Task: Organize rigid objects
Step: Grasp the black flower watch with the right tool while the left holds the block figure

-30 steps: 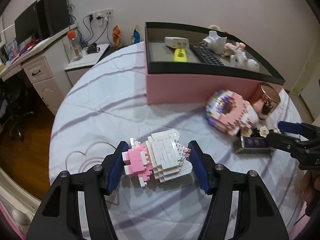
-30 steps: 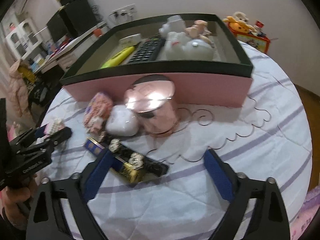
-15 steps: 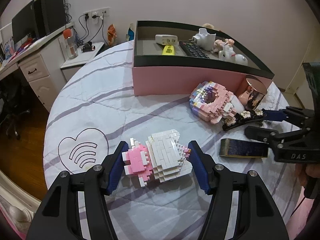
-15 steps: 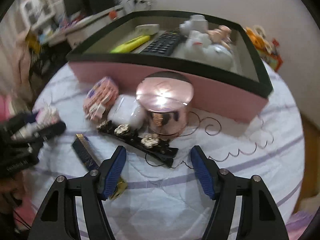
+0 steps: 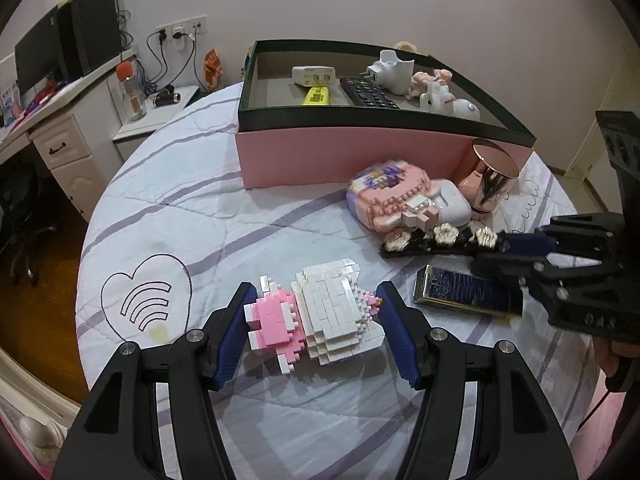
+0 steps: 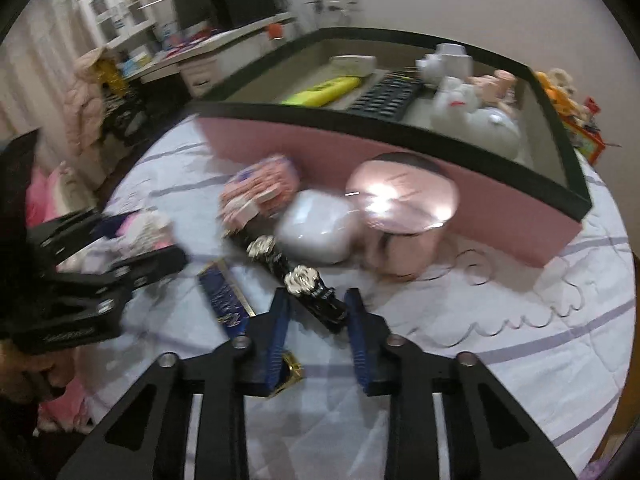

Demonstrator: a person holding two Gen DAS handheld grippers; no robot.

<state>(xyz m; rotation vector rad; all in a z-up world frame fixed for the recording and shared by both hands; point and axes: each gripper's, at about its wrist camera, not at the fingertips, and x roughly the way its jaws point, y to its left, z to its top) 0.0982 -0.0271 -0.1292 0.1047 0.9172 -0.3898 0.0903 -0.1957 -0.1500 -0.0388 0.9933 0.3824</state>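
1. Pink-and-white brick figure [image 5: 316,314] sits between the blue pads of the left gripper [image 5: 314,332]; both pads touch its sides, jaws part-way closed on it. It is over the striped tablecloth [image 5: 208,216]; whether it rests on the cloth or is lifted, cannot tell.
2. Black hair clip [image 6: 298,280] with metal flowers lies at 2 o'clock from the figure. Right gripper [image 6: 316,330] straddles its near end, jaws narrowed; contact with the pads is blurred, cannot tell if clamped.
3. Dark blue gold-edged flat box [image 5: 466,294] lies at 3 o'clock from the figure, just beside the clip.
4. At 1 o'clock: a pink brick donut [image 5: 390,196], a white earbud case [image 5: 450,204] touching it, and a rose-gold lidded jar [image 5: 490,178] beside that.
5. At 12 o'clock, pink box [image 5: 340,152] with black rim holds a yellow highlighter [image 5: 316,96], remote control [image 5: 368,92], white charger [image 5: 312,75] and small figurines [image 5: 444,96].
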